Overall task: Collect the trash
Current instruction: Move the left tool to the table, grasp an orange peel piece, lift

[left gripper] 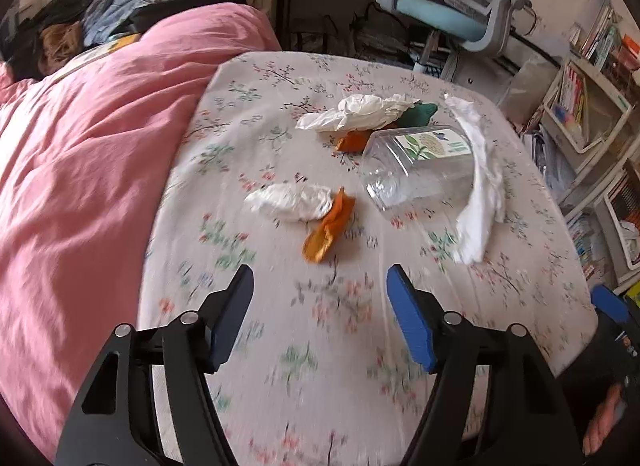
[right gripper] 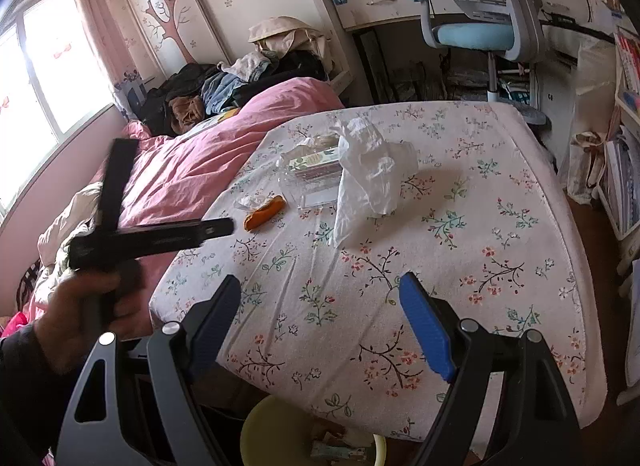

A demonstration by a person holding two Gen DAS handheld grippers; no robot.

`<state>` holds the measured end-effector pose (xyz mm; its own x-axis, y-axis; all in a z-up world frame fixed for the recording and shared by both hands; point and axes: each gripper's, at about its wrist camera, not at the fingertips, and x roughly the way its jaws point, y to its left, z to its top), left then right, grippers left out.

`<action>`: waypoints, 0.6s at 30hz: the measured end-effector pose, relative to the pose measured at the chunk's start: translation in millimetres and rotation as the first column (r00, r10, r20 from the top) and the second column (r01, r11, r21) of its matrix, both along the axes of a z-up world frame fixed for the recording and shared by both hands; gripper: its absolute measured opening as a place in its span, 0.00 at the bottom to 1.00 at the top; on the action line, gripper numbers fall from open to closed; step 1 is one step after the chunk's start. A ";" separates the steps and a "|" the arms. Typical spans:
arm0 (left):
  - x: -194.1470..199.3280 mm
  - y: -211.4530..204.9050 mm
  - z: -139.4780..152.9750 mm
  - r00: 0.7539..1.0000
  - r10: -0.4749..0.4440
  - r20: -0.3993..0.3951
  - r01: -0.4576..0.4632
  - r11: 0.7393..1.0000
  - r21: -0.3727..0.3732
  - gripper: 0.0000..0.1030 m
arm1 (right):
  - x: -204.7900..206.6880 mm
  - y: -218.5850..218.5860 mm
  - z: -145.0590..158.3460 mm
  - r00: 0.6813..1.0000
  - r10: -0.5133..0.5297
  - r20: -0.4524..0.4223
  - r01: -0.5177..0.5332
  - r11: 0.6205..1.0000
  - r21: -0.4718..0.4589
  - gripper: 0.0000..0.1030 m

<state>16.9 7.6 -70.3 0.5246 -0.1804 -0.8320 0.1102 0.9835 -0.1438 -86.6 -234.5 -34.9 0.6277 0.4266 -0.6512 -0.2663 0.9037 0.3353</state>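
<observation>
1. Left gripper (left gripper: 320, 286): fingers spread wide, holding nothing, above the floral bed sheet (left gripper: 320, 346).
2. Right gripper (right gripper: 320, 298): fingers wide apart, holding nothing.
3. On the sheet: crumpled tissue (left gripper: 290, 201) touching orange peel (left gripper: 330, 229); clear plastic jar (left gripper: 416, 169) on its side beside a long tissue (left gripper: 480, 193).
4. Below the bed edge: yellow bin (right gripper: 272, 434).

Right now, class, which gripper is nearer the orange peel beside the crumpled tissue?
Left. The left gripper hovers open just short of the orange peel, while the right gripper hangs open at the bed's near edge, farther off.
</observation>
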 end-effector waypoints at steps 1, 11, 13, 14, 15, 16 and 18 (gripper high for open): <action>6.9 -2.8 -3.8 1.000 -0.004 -0.007 0.004 1.000 0.004 0.62 | 0.6 0.3 -0.9 1.000 0.001 -0.004 -0.001 1.000 0.003 0.76; 51.2 -29.8 -29.0 0.997 -0.055 -0.046 0.057 0.997 0.045 0.25 | 6.7 7.2 -3.3 0.999 0.039 -0.022 -0.038 0.999 0.020 0.77; 54.1 -30.8 -29.4 0.996 -0.062 -0.058 0.064 0.997 0.035 0.15 | 7.0 8.5 -3.1 0.999 0.045 -0.021 -0.044 0.999 0.024 0.77; 54.5 -30.2 -29.0 0.995 -0.065 -0.072 0.066 0.998 0.016 0.15 | 7.5 9.6 -3.3 0.999 0.048 -0.022 -0.047 0.999 0.025 0.77; 53.9 -29.6 -27.8 0.993 -0.074 -0.088 0.074 0.997 -0.003 0.14 | 8.2 11.0 -3.4 0.998 0.052 -0.023 -0.051 0.998 0.026 0.77; 52.0 -29.2 -25.7 0.992 -0.079 -0.093 0.079 0.997 -0.010 0.14 | 8.7 12.1 -3.4 0.998 0.055 -0.022 -0.055 0.998 0.027 0.77; 44.6 -26.8 -17.6 0.990 -0.098 -0.097 0.096 0.995 -0.027 0.14 | 9.3 13.2 -3.2 0.998 0.058 -0.021 -0.057 0.998 0.029 0.77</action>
